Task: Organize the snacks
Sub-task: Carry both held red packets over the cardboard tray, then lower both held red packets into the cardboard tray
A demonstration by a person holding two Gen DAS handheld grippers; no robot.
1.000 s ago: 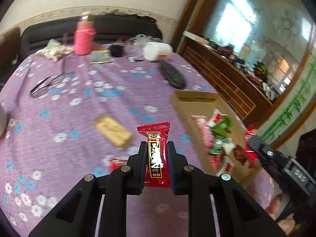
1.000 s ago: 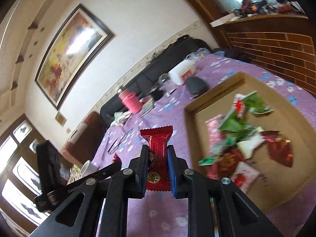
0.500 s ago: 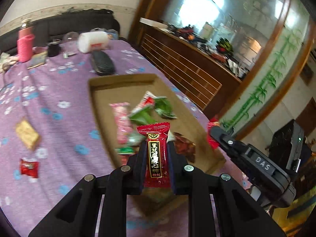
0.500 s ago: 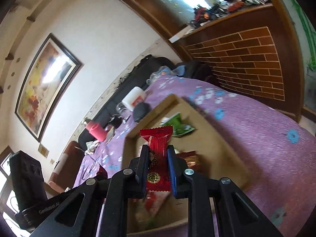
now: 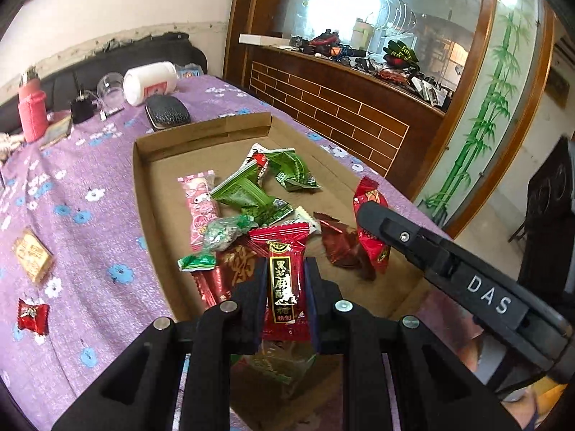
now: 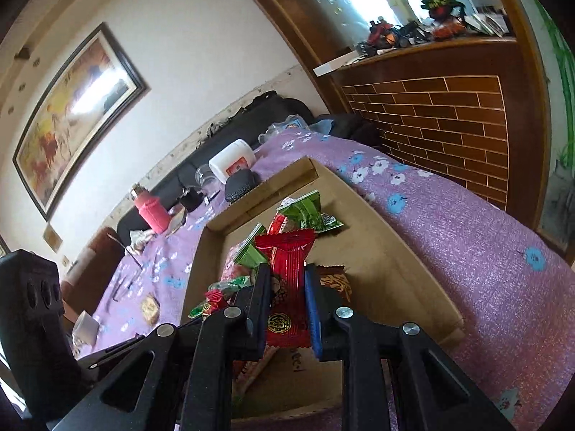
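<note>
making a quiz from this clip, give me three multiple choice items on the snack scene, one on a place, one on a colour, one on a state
1. Where does the small red candy lie?
A. inside the box
B. on the tablecloth outside the box
C. on the wooden counter

2. What colour is the packet in the left gripper?
A. red
B. green
C. pink

3. How is the right gripper?
A. open and empty
B. shut on a red packet
C. shut on a green packet

Answers: 1 B, it sits on the purple tablecloth left of the cardboard box. 2 A, a red wrapper with black label. 3 B, its jaws clamp the red packet.
</note>
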